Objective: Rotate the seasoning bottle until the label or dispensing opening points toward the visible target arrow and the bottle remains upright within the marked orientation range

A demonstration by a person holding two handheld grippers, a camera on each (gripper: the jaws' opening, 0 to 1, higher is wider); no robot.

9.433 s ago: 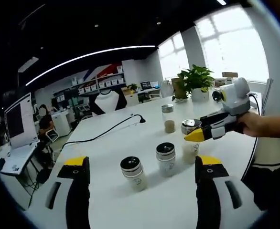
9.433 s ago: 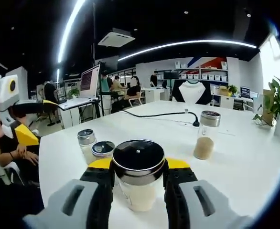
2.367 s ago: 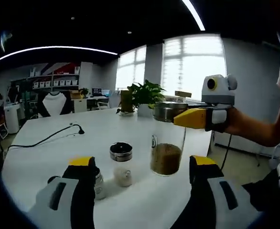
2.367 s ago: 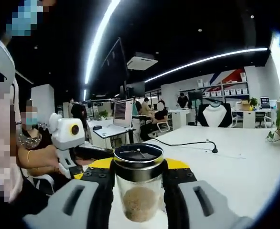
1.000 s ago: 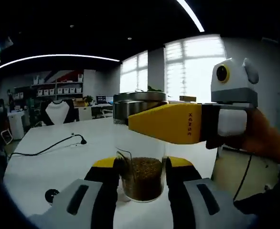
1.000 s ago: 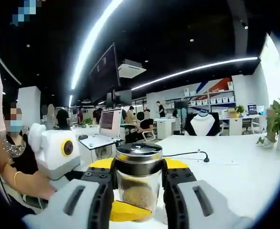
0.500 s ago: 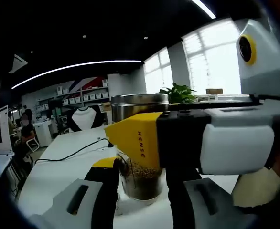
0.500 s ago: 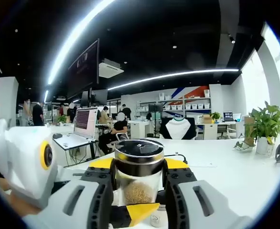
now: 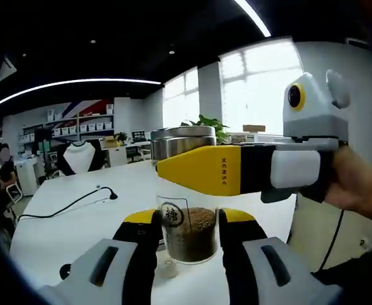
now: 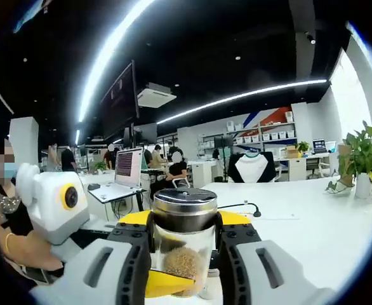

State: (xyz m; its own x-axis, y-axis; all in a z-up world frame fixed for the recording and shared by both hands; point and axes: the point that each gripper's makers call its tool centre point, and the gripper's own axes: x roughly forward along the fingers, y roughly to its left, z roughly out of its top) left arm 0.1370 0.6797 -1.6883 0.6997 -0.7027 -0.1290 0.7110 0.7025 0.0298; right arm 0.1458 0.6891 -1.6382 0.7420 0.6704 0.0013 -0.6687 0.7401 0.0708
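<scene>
Your seasoning bottle [image 9: 188,222] stands upright, label facing your left gripper [image 9: 187,223], which clamps its glass body; your right gripper [image 10: 185,236] grasps its neck (lid [image 10: 185,200] topmost). A small bottle [image 9: 168,267] sits below.

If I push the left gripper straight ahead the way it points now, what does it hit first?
Nothing new: the left gripper is already clamped on the seasoning bottle, so the bottle moves with it. Beyond lies open white table, though depth there is unclear.
</scene>
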